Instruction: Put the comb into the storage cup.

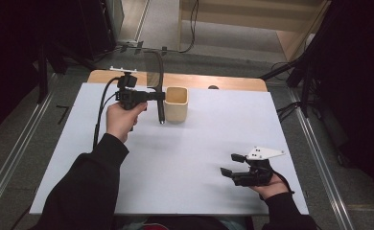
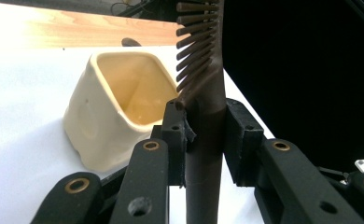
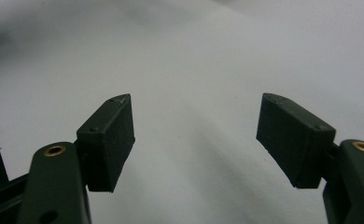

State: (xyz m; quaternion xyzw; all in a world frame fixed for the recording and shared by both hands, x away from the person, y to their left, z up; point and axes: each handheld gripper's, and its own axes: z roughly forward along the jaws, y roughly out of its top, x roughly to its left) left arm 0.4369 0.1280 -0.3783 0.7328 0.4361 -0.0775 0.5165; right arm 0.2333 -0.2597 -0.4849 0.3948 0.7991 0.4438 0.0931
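comb [image 2: 203,93]: dark brown | upright, clamped | beside cream cup [image 1: 177,103]

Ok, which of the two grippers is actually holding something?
The left gripper, up by the cream cup: it is clamped on the dark comb. The right gripper sits open over bare white table.

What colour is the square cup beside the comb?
Cream, slightly yellower inside; the cup shows best in the left gripper view.

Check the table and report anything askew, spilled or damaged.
Nothing is spilled or broken. The cream cup stands upright and looks empty. The left gripper is clamped on the dark comb at its handle beside the cup. The right gripper is open over the white table.
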